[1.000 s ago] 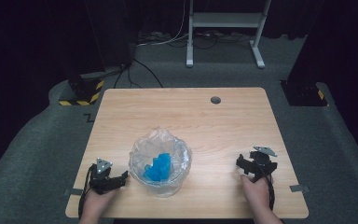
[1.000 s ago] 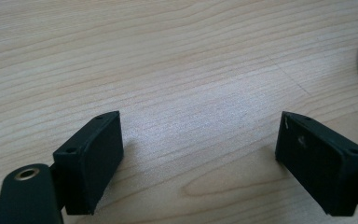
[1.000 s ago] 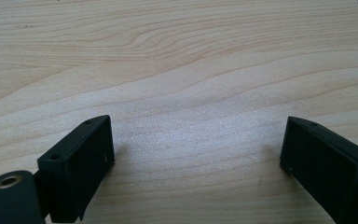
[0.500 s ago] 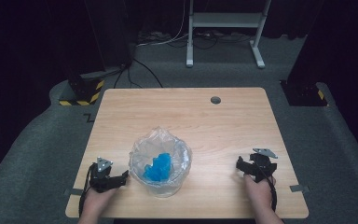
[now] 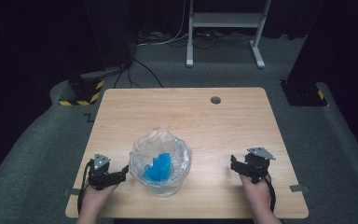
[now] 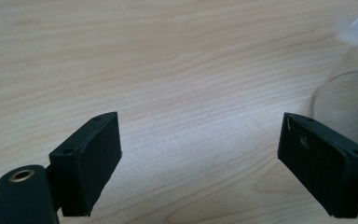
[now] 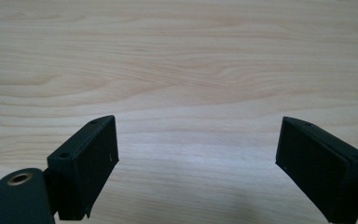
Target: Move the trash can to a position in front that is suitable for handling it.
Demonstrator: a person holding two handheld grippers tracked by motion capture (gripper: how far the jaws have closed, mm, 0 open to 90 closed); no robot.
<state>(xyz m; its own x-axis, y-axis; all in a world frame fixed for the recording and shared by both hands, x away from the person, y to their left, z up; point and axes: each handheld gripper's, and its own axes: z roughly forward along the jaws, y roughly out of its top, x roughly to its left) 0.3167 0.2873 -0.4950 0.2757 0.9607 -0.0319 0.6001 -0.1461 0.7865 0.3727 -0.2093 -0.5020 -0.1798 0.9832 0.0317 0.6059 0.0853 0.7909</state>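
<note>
table (image 5: 242, 121): pale wood grain | bowl (image 5: 182, 161): clear | contents (image 5: 158, 167): blue | tools: blk | floor block (image 5: 81, 95): yel/blk stripes

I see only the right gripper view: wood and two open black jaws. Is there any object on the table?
Observer: Yes. A clear plastic bag sits near the front edge of the table, between the two grippers.
Operator: Is something inside it?
Observer: Something blue, though what it is I cannot tell.
Operator: And the left gripper?
Observer: The left gripper is open too, with bare wood between its jaws and the bag's clear edge just beyond one jaw.
</note>
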